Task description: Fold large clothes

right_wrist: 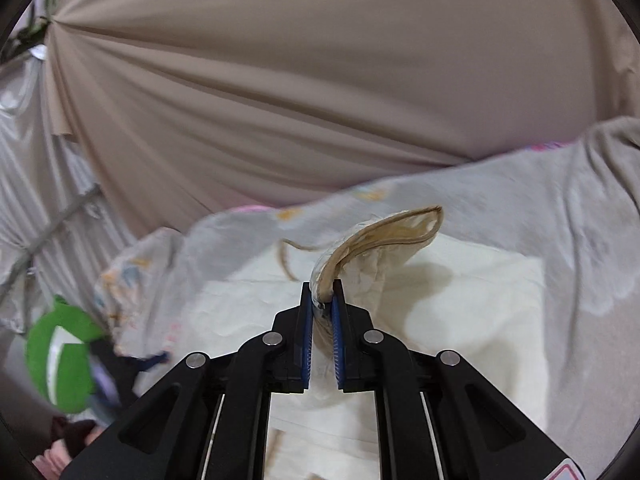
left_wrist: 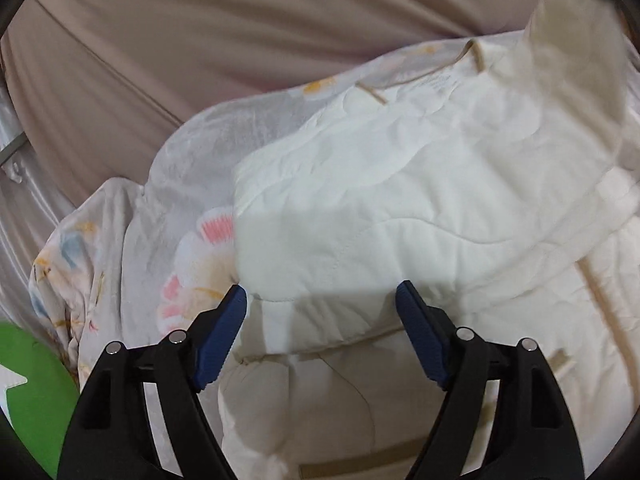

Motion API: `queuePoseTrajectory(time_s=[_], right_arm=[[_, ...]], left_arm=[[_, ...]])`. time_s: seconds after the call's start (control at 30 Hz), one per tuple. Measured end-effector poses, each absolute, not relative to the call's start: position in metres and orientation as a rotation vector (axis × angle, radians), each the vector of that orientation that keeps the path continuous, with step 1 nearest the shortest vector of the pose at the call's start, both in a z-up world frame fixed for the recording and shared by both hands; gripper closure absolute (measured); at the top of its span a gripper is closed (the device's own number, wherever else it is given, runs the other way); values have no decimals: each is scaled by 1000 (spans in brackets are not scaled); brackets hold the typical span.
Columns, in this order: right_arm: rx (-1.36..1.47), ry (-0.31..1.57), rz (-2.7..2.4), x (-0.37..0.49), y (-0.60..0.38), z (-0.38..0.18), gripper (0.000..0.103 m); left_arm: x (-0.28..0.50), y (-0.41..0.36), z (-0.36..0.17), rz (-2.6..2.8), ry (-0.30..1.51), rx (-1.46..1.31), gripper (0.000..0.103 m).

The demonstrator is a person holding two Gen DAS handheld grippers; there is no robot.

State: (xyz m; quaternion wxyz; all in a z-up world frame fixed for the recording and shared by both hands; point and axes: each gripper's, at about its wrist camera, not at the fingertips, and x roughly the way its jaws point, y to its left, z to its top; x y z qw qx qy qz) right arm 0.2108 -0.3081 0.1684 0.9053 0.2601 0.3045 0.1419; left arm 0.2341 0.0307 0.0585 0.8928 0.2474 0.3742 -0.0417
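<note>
presently: fold in progress, one corner held.
your right gripper [right_wrist: 321, 292] clamps the quilt [left_wrist: 400, 184] corner at frame centre, apparently to carry it over; your left gripper [left_wrist: 321, 300] gapes, holding nothing, above its lower-centre fold.

Floral sheet [left_wrist: 132, 216] covering surface, white quilted garment [left_wrist: 400, 200] on it

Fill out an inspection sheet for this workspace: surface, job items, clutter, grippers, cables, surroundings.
Surface: floral sheet spread under the work.
Job's things: white quilted garment with tan trim, partly folded, lying on the sheet.
Clutter: green object at the left edge.
Grippers: left gripper open above the garment, nothing between its fingers; right gripper shut on the garment's tan-trimmed edge, lifting it.
Cables: nothing seen.
Surroundings: beige draped fabric behind; silvery sheeting at left.
</note>
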Motion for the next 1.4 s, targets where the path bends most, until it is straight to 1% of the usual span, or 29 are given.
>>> queuePoseTrajectory(time_s=[0.03, 0.07, 0.13, 0.2, 0.27, 0.3, 0.37, 0.4, 0.47, 0.53, 0.57, 0.6, 0.63, 0.67, 0.7, 0.73, 0.8, 0.83, 0.87, 0.9, 0.93, 1.0, 1.03, 1.1, 1.13, 1.23, 1.3, 1.33, 1.4], right_arm=[[561, 592, 323, 205, -312, 175, 95], [583, 552, 345, 199, -315, 181, 95], [588, 522, 317, 190, -327, 179, 95], [531, 592, 213, 189, -334, 156, 95], [492, 773, 99, 197, -342, 102, 95], [516, 866, 81, 200, -346, 73, 96], [596, 977, 72, 198, -352, 28, 96], [624, 984, 84, 195, -353, 19, 96], [628, 960, 94, 190, -353, 20, 95], [624, 936, 108, 188, -356, 30, 89], [624, 919, 113, 188, -357, 34, 87], [635, 904, 120, 189, -359, 37, 81], [650, 895, 124, 189, -362, 39, 74], [676, 882, 127, 189, -365, 39, 60], [703, 876, 127, 189, -368, 37, 55], [722, 881, 131, 192, -369, 37, 55], [744, 920, 149, 201, -366, 30, 58], [738, 939, 150, 206, -363, 29, 63], [716, 956, 149, 211, -358, 30, 86], [690, 961, 155, 214, -352, 36, 96], [665, 928, 152, 210, -350, 47, 96], [624, 795, 197, 200, -341, 82, 97], [610, 710, 234, 190, -337, 104, 97], [563, 629, 238, 176, -331, 126, 98], [541, 637, 223, 175, -330, 124, 98], [430, 849, 83, 188, -325, 67, 98], [464, 985, 78, 195, -327, 22, 100], [499, 984, 82, 193, -329, 18, 100], [480, 975, 72, 189, -330, 32, 96]], left_arm=[[240, 36, 55, -75, 781, 508, 37], [246, 44, 54, -58, 784, 489, 39], [252, 60, 55, -28, 794, 431, 51], [259, 82, 54, -16, 814, 367, 52], [261, 98, 49, 20, 814, 352, 52], [260, 104, 46, 22, 820, 343, 52], [256, 111, 47, -3, 824, 299, 52], [251, 113, 51, -16, 821, 281, 52], [234, 115, 65, -94, 808, 231, 52], [216, 112, 74, -195, 805, 203, 41], [206, 108, 76, -235, 808, 209, 38], [201, 102, 75, -258, 816, 226, 33], [198, 97, 71, -274, 826, 255, 33], [196, 91, 64, -280, 834, 297, 33], [198, 87, 57, -263, 835, 338, 33], [202, 84, 49, -244, 840, 375, 33], [214, 85, 41, -211, 853, 390, 34], [225, 88, 39, -188, 856, 385, 41], [232, 91, 40, -169, 856, 381, 46], [240, 95, 42, -141, 854, 378, 57], [247, 99, 46, -118, 850, 362, 72], [255, 111, 59, -101, 835, 296, 85], [257, 118, 66, -97, 822, 257, 88], [257, 127, 71, -89, 807, 220, 90], [256, 129, 68, -86, 808, 218, 90], [259, 128, 38, -101, 894, 243, 90], [255, 122, 30, -85, 874, 284, 90], [253, 120, 34, -84, 867, 293, 90], [248, 125, 42, -100, 879, 263, 89]])
